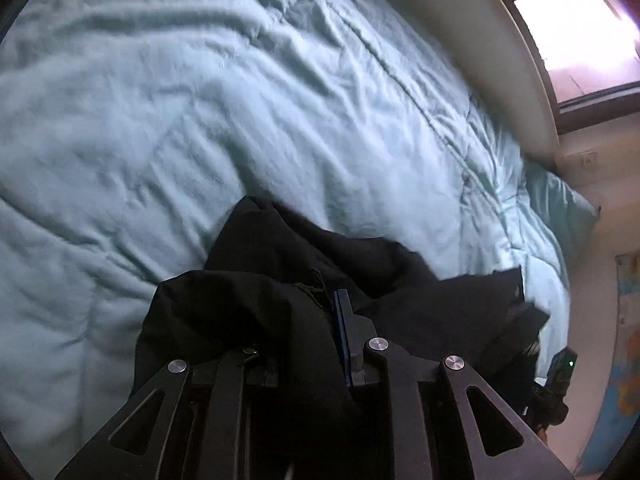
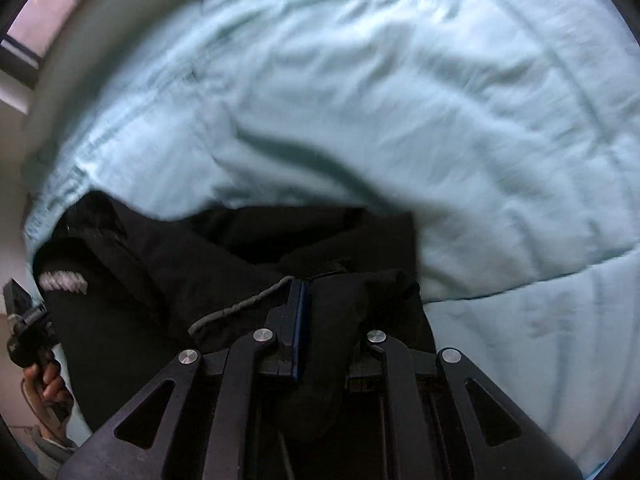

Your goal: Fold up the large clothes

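Black garment [image 1: 280, 264] gripped by left tongs [image 1: 316, 320] and right tongs [image 2: 320, 300], over rumpled pale-teal comforter [image 1: 160, 100], window [image 1: 576, 36] beyond.

Black garment [image 1: 280, 248] on pale-blue bed [image 1: 160, 100]

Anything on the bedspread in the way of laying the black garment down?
Nothing visible. Both tools, left and right, are shut on the black garment, and the light-blue bedspread ahead of it shows only wrinkles.
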`<state>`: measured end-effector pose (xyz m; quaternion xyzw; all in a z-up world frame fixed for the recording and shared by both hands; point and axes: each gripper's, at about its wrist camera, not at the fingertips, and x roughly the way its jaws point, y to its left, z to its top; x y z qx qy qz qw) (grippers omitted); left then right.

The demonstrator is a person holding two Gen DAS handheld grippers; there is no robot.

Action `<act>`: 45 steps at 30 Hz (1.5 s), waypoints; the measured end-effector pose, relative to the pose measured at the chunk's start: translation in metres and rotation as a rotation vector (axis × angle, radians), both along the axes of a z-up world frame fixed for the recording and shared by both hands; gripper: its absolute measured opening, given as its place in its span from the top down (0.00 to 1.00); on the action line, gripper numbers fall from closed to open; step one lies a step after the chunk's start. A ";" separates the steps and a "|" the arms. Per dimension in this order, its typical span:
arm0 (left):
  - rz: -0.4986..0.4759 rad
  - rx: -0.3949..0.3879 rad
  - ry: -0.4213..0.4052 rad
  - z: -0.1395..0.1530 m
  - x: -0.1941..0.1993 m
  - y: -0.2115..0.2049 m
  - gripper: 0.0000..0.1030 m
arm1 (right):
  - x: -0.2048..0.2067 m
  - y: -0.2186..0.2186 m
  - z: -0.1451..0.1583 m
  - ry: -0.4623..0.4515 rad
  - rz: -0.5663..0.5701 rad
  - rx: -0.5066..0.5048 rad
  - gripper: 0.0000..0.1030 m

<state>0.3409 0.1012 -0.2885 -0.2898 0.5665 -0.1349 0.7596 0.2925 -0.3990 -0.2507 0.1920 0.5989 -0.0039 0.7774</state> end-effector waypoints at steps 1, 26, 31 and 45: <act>0.000 0.000 -0.002 -0.004 0.000 -0.001 0.80 | -0.001 0.002 -0.006 0.002 0.006 -0.010 0.84; -0.150 0.193 -0.200 0.098 -0.017 0.037 0.21 | -0.051 -0.042 0.088 -0.201 0.119 -0.028 0.23; -0.155 0.136 -0.160 0.064 0.019 0.036 0.21 | -0.003 -0.048 0.058 -0.193 0.163 -0.009 0.23; -0.181 0.165 -0.201 0.061 0.027 0.010 0.88 | 0.001 -0.018 0.060 -0.253 0.263 -0.214 0.86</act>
